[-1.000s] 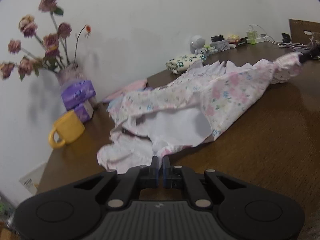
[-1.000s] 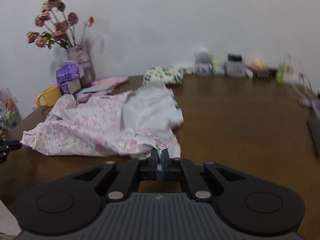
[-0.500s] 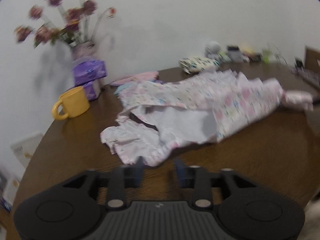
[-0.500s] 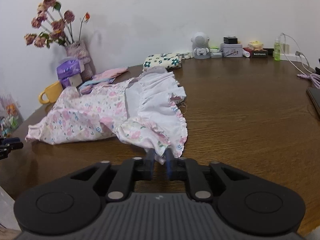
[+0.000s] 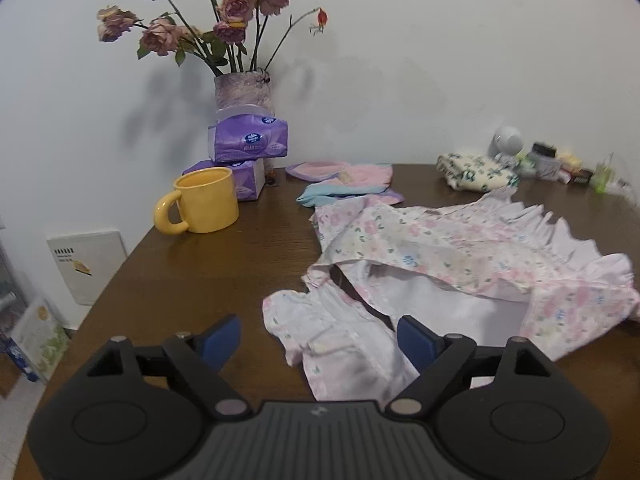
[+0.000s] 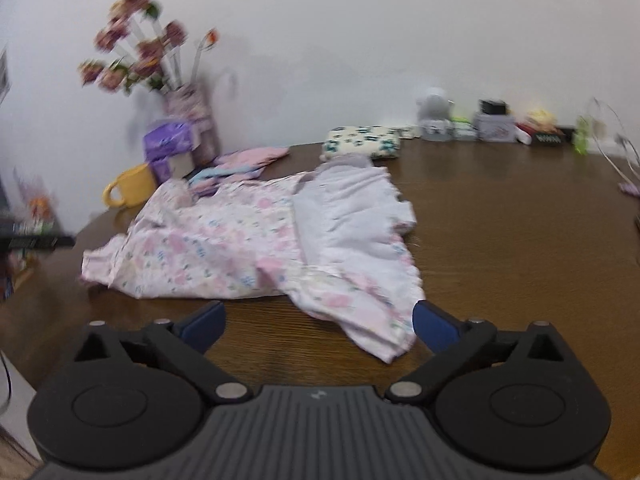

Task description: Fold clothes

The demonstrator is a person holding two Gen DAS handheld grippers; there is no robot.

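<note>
Left gripper (image 5: 320, 338) is spread wide, jaws well apart w/ nothing pinched; one end of the floral dress (image 5: 440, 264) lies on the tabletop (image 5: 224, 264) between and just ahead of its blue fingertips (image 5: 222, 336). Right gripper (image 6: 318, 326) is also wide open, holding nothing; the ruffled hem end of the dress (image 6: 256, 248) lies between its fingertips (image 6: 434, 326), nearer the right-hand one.

Dress is spread loosely across the middle of the tabletop (image 6: 500, 232), crumpled, pale lining showing in places, ruffle edge turned up.

Toward the back-left corner: yellow mug (image 5: 206, 200) w/ handle facing the left edge, two purple tissue packs (image 5: 248, 142) stacked behind it, vase of dried roses (image 5: 242, 92) against the wall. Just beside those, along the back edge, a small pile of pink and blue clothes (image 5: 344, 180), touching or nearly touching the dress's far edge – can't tell which. Further along the back edge a folded cream cloth w/ dark flower print (image 5: 476, 172), then a row of small items (image 6: 492, 122) by the wall, too blurred to name.
</note>
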